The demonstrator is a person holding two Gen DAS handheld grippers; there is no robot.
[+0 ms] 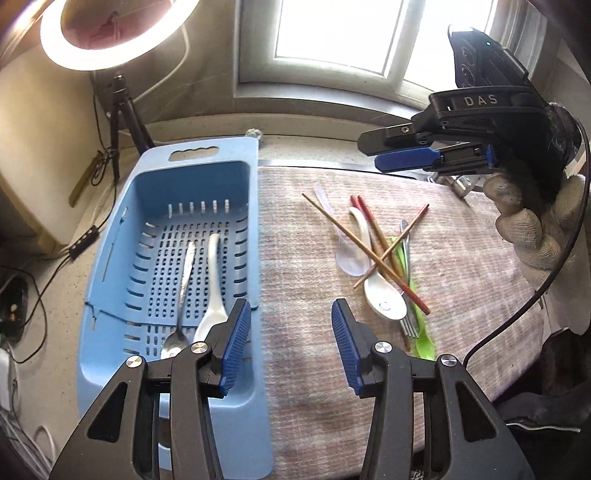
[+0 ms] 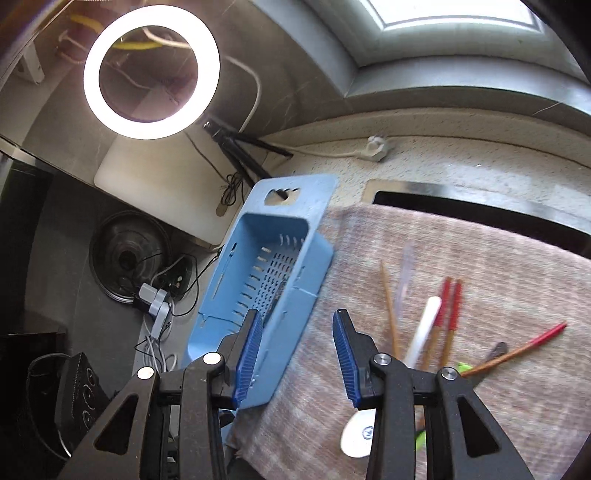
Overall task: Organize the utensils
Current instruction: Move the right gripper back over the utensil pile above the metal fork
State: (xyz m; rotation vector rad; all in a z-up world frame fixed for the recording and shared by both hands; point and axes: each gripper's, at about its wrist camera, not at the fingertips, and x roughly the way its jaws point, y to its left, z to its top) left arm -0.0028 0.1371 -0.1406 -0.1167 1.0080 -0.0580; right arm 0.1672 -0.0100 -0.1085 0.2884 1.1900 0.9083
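A blue slotted basket [image 1: 110,258] [image 2: 310,266] holds a metal spoon [image 1: 183,291] and a white ceramic spoon [image 1: 213,280]. On the woven mat [image 1: 461,258] lies a heap: a clear plastic spoon [image 1: 345,254], a white ceramic spoon [image 1: 384,299] [image 2: 424,328], wooden chopsticks [image 1: 354,240] [image 2: 389,310], red-tipped chopsticks [image 1: 415,301] [image 2: 448,310], a metal fork [image 1: 405,325] and a green utensil [image 1: 424,339]. My left gripper [image 1: 291,347] is open and empty over the basket's right edge. My right gripper [image 2: 299,354] is open and empty above the mat; it also shows in the left wrist view [image 1: 376,151], held by a gloved hand.
A ring light [image 1: 110,33] [image 2: 151,72] on a tripod [image 1: 123,122] stands behind the basket. Cables and a power strip [image 2: 159,299] lie to the left on the counter. A sink edge [image 2: 480,210] runs behind the mat, under a window [image 1: 351,33].
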